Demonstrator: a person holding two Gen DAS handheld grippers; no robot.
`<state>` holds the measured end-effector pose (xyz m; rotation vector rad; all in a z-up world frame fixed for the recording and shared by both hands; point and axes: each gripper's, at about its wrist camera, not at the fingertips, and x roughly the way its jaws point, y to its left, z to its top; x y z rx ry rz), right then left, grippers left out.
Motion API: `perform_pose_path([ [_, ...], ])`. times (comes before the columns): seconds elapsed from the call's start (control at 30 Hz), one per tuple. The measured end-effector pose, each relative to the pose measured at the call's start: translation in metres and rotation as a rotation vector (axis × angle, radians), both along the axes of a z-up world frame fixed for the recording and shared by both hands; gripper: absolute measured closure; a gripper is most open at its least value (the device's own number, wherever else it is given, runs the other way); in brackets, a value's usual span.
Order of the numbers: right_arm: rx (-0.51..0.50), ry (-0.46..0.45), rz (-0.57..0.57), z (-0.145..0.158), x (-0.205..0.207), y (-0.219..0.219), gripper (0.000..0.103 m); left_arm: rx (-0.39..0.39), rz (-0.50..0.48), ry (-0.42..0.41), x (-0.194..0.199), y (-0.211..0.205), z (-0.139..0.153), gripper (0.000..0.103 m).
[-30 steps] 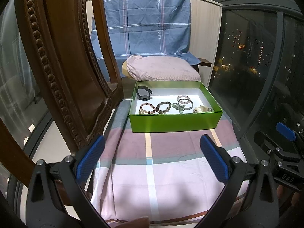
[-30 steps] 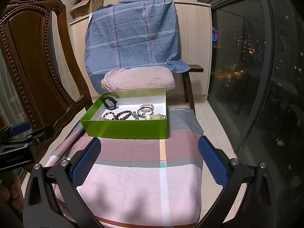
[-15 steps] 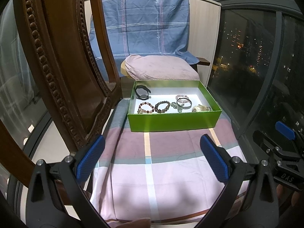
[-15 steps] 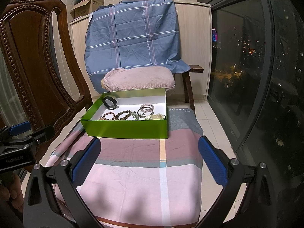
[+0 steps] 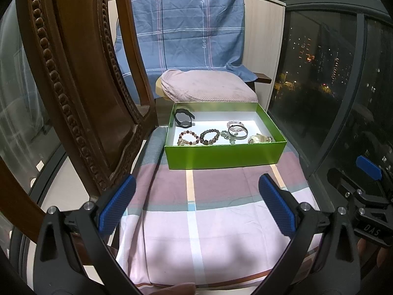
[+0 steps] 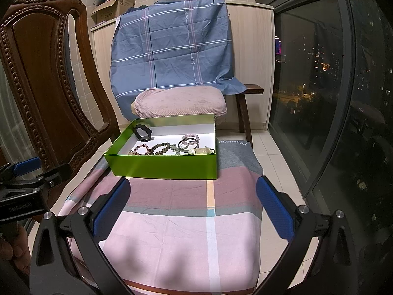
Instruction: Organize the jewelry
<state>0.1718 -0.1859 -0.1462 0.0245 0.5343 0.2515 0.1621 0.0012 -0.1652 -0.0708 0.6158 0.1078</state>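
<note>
bracelets and black band lie inside shallow green cardboard box at 12 o'clock | view nudged closer since earlier, jewelry unmoved | left gripper, right gripper: fingers spread, empty

A carved dark wooden chair stands at the left. A blue plaid sheet hangs over a pale cabinet, with a pink cushion below it on a wooden stool. Cardboard boxes sit on top of the cabinet. At right, a dark window shows city lights.
</note>
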Motion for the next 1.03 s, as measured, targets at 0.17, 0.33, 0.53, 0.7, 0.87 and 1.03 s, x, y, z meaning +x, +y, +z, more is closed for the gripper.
perform_pose_path([
  [0.17, -0.001, 0.000, 0.002, 0.0000, -0.0001, 0.0003, 0.003, -0.004, -0.001, 0.002, 0.0003, 0.0018, -0.0003, 0.004],
  [0.33, 0.000, 0.001, 0.001, 0.0001, 0.0001, -0.0004, 0.003, -0.007, -0.003, 0.002, 0.0001, 0.0016, 0.0000, 0.004],
  [0.53, 0.000, 0.002, 0.003, 0.0002, 0.0000, -0.0002, 0.003, -0.004, -0.003, 0.002, -0.0001, 0.0012, -0.0002, 0.004],
  [0.7, 0.000, 0.002, 0.003, 0.0002, -0.0004, 0.0000, 0.003, 0.011, 0.011, -0.004, -0.0016, 0.0025, -0.0006, 0.004],
  [0.87, -0.001, 0.002, 0.004, 0.0005, -0.0006, -0.0004, 0.003, -0.015, 0.006, 0.009, 0.0008, 0.0052, -0.0008, 0.004],
  [1.03, -0.002, 0.003, 0.005, 0.0002, -0.0010, -0.0002, 0.003, -0.014, 0.005, 0.015, 0.0023, 0.0049, -0.0020, 0.004],
])
